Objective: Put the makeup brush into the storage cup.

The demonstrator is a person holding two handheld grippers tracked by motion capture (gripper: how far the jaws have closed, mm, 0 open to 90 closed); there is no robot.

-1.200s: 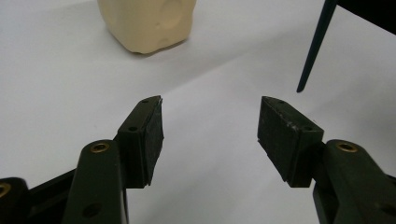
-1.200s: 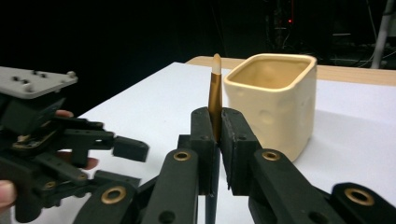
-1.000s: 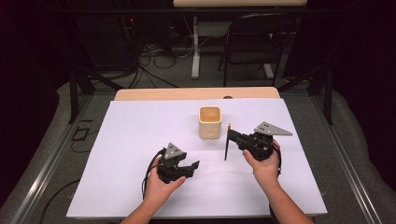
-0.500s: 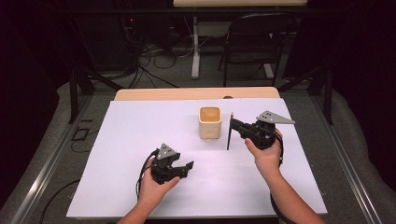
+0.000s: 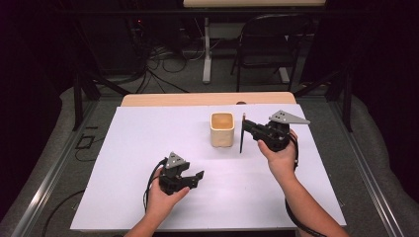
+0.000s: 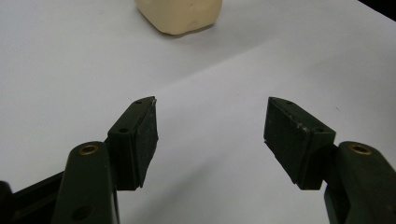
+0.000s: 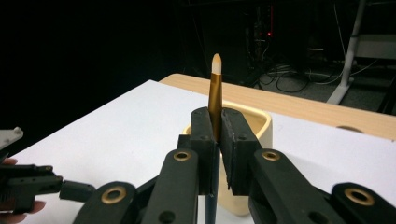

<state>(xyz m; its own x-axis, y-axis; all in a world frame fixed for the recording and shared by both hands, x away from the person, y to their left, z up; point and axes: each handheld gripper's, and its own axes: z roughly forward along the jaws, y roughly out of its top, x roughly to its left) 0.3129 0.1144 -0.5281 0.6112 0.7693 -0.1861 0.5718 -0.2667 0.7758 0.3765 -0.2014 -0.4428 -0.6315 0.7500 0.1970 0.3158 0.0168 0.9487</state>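
On a white-covered desk (image 5: 148, 128), 2 hand-held grippers work near 1 cream cup (image 5: 222, 129). The cup stands upright toward the far middle of the desk, open mouth up. The right gripper (image 5: 245, 127), raised just to the cup's right, has its fingers (image 7: 236, 140) pressed tight on a slim pen (image 5: 242, 134), which hangs upright, its long axis near vertical, gold upper end with a pale tip (image 7: 216, 63) above the fingers and dark shaft below, clear of the desk. The cup lies just beside the pen, toward the desk's middle; a short sideways carry, then a lowering, would likely drop it in. The left gripper (image 5: 195, 178), resting low on the near side, well apart from the cup, has its fingers (image 6: 140, 135) spread wide and empty. The right hand (image 5: 279, 153) is far nearer the cup.
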